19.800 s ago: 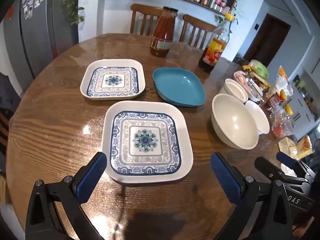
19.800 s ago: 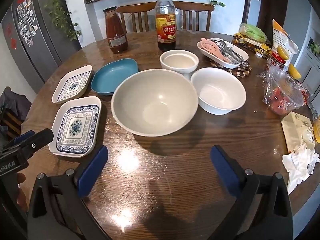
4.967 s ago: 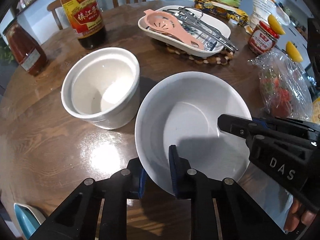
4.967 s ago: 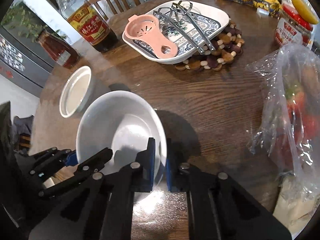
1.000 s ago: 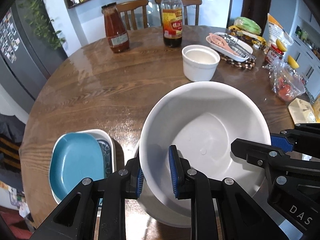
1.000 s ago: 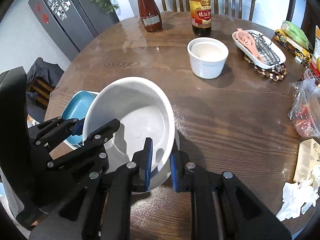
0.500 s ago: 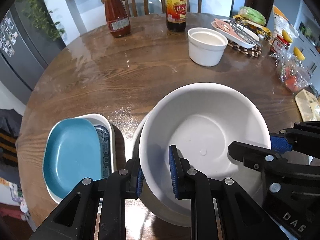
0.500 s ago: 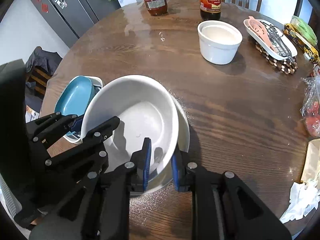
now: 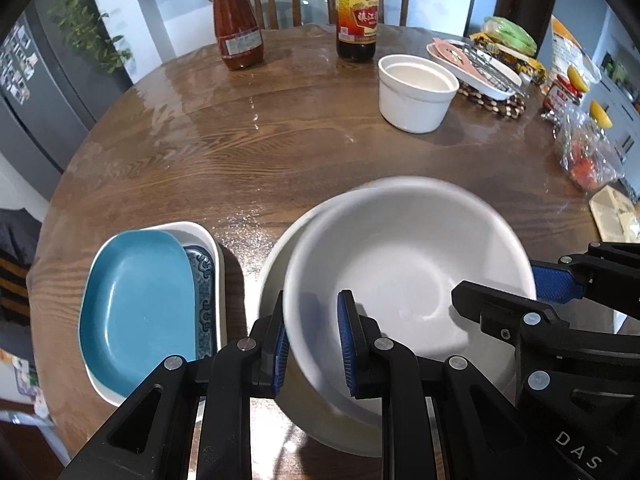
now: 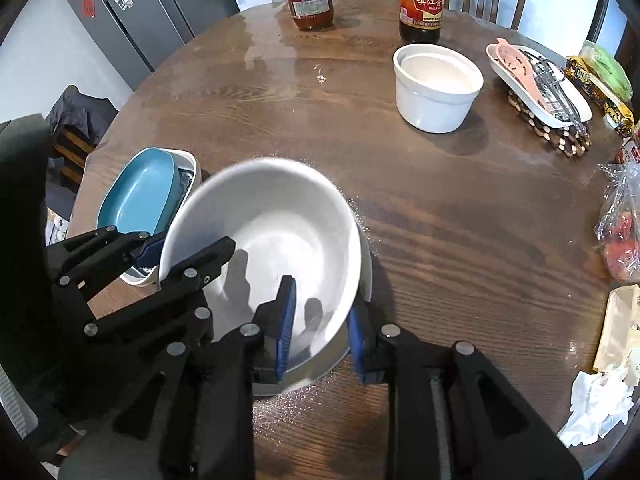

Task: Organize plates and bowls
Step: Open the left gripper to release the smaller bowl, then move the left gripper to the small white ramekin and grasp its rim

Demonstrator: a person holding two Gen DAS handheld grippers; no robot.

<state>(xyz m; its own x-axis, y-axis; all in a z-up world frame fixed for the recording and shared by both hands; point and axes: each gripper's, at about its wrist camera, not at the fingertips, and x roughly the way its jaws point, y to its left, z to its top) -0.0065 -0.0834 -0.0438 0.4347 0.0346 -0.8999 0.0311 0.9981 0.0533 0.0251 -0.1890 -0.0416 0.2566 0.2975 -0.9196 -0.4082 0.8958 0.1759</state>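
Note:
A white bowl (image 9: 404,264) sits tilted inside a larger white bowl (image 9: 267,280) near the table's front edge. My left gripper (image 9: 312,344) is shut on the smaller bowl's near rim. My right gripper (image 10: 320,328) straddles the other side of that rim (image 10: 340,312). Its jaws are opening, with a gap showing beside the pads. The larger bowl (image 10: 366,264) peeks out under the smaller one. To the left, a blue plate (image 9: 136,304) lies on stacked patterned plates (image 9: 204,280). A white ramekin (image 9: 416,92) stands further back.
A sauce jar (image 9: 238,28) and a dark vinegar bottle (image 9: 357,16) stand at the back. A dish of utensils (image 10: 536,80) rests on a beaded mat at the right, beside bagged food (image 10: 620,236) and crumpled tissue (image 10: 596,404). Bare wood lies between the bowls and the ramekin.
The smaller bowl has sunk lower into the larger bowl. The right gripper's pads have spread apart around the rim. The left gripper's hold looks the same.

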